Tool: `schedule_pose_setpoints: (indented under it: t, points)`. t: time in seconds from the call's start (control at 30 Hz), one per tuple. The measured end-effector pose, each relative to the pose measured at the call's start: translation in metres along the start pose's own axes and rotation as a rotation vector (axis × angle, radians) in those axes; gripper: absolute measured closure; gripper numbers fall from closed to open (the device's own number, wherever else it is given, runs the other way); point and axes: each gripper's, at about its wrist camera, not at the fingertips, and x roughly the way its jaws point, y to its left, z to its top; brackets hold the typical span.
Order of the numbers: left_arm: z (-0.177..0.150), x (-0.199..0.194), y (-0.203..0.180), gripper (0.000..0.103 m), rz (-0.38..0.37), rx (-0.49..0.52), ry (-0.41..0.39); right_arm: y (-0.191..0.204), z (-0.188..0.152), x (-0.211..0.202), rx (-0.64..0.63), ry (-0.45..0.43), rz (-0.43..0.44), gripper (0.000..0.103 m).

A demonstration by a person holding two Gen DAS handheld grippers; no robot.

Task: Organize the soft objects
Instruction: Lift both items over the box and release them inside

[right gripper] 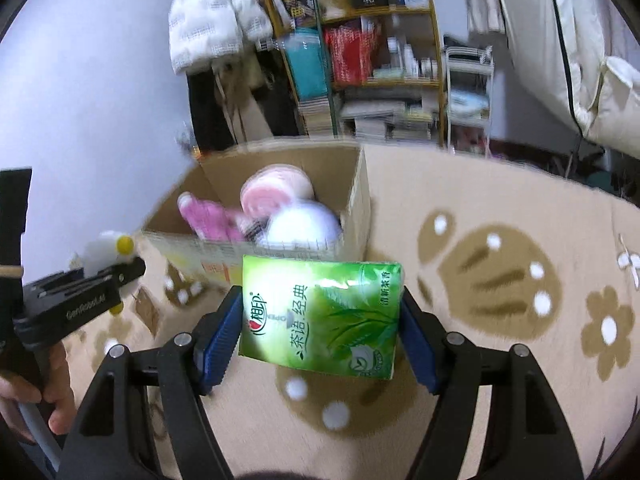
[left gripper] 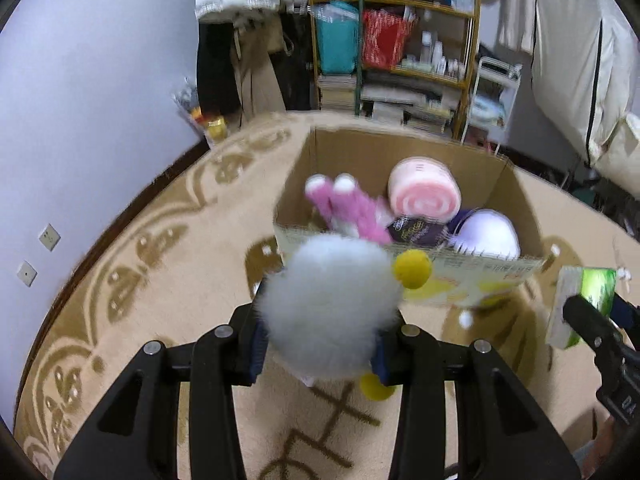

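Green tissue pack (right gripper: 320,316) upright between right gripper (right gripper: 320,330) pads, long axis crosswise

**Both tools loaded, tipped downward**

The left tool (left gripper: 320,320) points down and forward, its blue pads pressed into a fluffy white toy (left gripper: 332,308). At its 3 o'clock, the right tool (right gripper: 322,320) slopes down too, pads clamped on the sides of a green tissue pack (right gripper: 320,316). A hand (right gripper: 24,392) grips the left tool's handle at 8 o'clock in the right wrist view.
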Motion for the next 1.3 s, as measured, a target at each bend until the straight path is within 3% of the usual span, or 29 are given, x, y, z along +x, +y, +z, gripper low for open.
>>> schedule_pose_setpoints:
  t: [0.3,0.4,0.63,0.77,1.3]
  points:
    - [0.022,-0.035,-0.005,0.063,-0.003,0.011,-0.134,0.017,0.035,-0.009,-0.032,-0.136,0.015,0.026]
    - [0.030,-0.038,-0.010,0.063,0.044,0.048,-0.185,0.020,0.041,-0.007,-0.033,-0.156,0.027,0.026]
    - [0.047,-0.028,-0.017,0.063,0.036,0.096,-0.232,0.028,0.058,0.008,-0.084,-0.167,0.034,0.026]
    - [0.061,-0.012,-0.019,0.063,0.001,0.113,-0.219,0.030,0.062,0.020,-0.125,-0.164,0.036,0.026]
    - [0.060,0.029,-0.032,0.063,0.006,0.152,-0.204,0.018,0.067,0.071,-0.131,-0.117,0.048,0.026]
